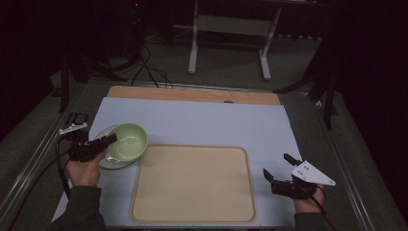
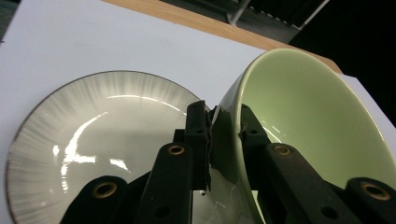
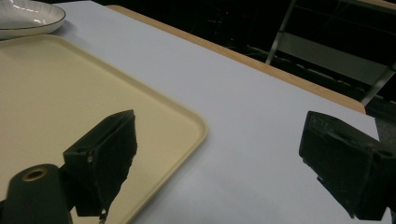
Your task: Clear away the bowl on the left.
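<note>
Your left gripper (image 1: 107, 142), at the left of the high view, has its jaws clamped on the near wall of the glossy pale green ceramic bowl (image 1: 127, 141), one jaw inside the rim and one outside. In the left gripper view the bowl (image 2: 308, 121) fills the right of the frame, tipped on its side, with the two black jaws pinching its rim at centre. To its left lies the shallow white ceramic plate with a thin dark rim and fine radiating lines (image 2: 98, 135); in the high view the bowl sits over the plate (image 1: 111, 162) at the centre left of the picture.

Your right gripper (image 1: 278, 166), at the lower right of the high view, has its jaws spread wide with nothing between them. In the right gripper view it hangs over the pale blue table mat (image 3: 261, 121), just beside the rounded corner of the flat cream plastic tray (image 3: 60, 93), which takes up the left of that frame.
</note>
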`<action>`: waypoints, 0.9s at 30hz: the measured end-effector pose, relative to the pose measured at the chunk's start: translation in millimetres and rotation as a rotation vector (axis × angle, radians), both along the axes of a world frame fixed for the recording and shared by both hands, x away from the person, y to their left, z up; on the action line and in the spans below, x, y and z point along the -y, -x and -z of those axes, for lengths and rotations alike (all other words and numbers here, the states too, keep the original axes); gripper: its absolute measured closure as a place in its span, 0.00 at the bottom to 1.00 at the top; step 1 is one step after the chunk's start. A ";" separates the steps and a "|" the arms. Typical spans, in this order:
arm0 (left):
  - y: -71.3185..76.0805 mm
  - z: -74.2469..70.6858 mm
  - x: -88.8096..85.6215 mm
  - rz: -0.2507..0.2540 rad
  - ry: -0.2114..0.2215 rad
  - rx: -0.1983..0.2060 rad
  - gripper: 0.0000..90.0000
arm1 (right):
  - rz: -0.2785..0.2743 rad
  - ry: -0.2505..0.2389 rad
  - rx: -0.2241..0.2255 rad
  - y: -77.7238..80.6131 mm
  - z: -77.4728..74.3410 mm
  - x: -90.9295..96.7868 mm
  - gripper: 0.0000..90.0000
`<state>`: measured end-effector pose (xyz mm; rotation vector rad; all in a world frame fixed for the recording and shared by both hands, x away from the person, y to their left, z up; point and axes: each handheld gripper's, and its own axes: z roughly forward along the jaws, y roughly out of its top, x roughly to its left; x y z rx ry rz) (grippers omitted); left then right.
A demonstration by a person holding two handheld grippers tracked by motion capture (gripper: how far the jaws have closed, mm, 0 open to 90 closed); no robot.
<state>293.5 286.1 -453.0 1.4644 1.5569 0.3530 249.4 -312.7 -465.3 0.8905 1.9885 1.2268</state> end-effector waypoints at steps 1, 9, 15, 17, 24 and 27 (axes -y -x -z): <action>0.0 0.0 0.0 0.000 0.000 0.000 0.89 | 0.000 -0.001 0.000 0.0 -0.1 0.0 0.12; -0.5 -1.8 10.6 0.031 -0.014 0.001 0.89 | 0.000 -0.001 0.000 0.1 -0.2 -0.1 0.12; 0.1 -3.8 19.0 0.060 -0.008 0.007 0.89 | -0.001 -0.001 0.002 0.1 -0.2 0.0 0.12; 0.0 -4.0 19.9 0.063 -0.010 0.008 0.89 | -0.001 -0.001 0.002 0.1 -0.2 0.0 0.12; 0.1 -5.2 27.5 0.084 -0.016 0.010 0.89 | -0.001 -0.001 0.002 0.1 -0.3 0.1 0.12; 0.1 -5.4 29.4 0.089 -0.018 0.011 0.89 | -0.001 -0.001 0.002 0.1 -0.3 0.2 0.12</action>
